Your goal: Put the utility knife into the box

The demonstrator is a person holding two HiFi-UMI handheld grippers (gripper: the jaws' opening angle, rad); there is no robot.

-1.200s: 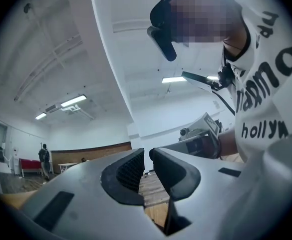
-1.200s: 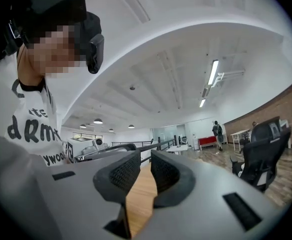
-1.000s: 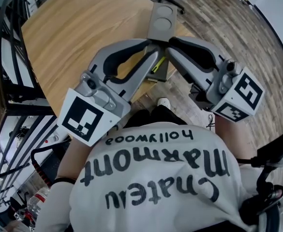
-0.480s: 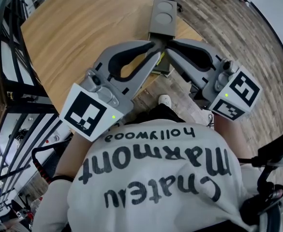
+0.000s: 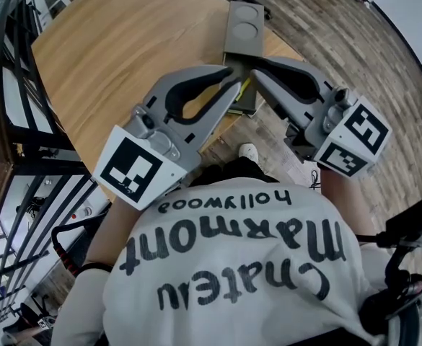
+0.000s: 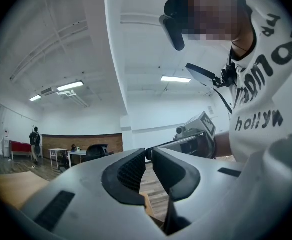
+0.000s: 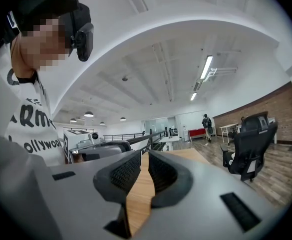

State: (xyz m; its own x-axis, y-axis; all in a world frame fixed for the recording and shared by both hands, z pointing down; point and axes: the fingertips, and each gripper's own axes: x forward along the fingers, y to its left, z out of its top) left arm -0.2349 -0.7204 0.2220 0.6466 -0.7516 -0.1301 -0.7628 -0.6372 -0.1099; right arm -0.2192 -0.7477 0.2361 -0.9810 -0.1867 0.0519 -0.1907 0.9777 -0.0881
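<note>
In the head view a grey box (image 5: 243, 26) with two round recesses lies open at the near edge of the wooden table (image 5: 117, 56). Its dark lower part (image 5: 248, 107) peeks out under the gripper tips. A thin yellow strip, probably the utility knife (image 5: 245, 86), shows there, mostly hidden. My left gripper (image 5: 232, 74) and right gripper (image 5: 256, 66) are held close to the chest, tips converging above the box. Both point up and outward. In the left gripper view the left gripper (image 6: 148, 156) is shut and holds nothing. The right gripper (image 7: 144, 160) is shut as well, nothing between its pads.
A black railing (image 5: 12, 121) runs along the table's left side. Wood-plank floor (image 5: 355, 56) lies to the right, with a foot (image 5: 247, 151) below the table edge. An office chair (image 7: 250, 144) stands at the right in the right gripper view. Distant people stand in the room.
Both grippers have shifted slightly forward over the box, covering more of its dark lower part and the yellow strip. Their jaws stay shut.
</note>
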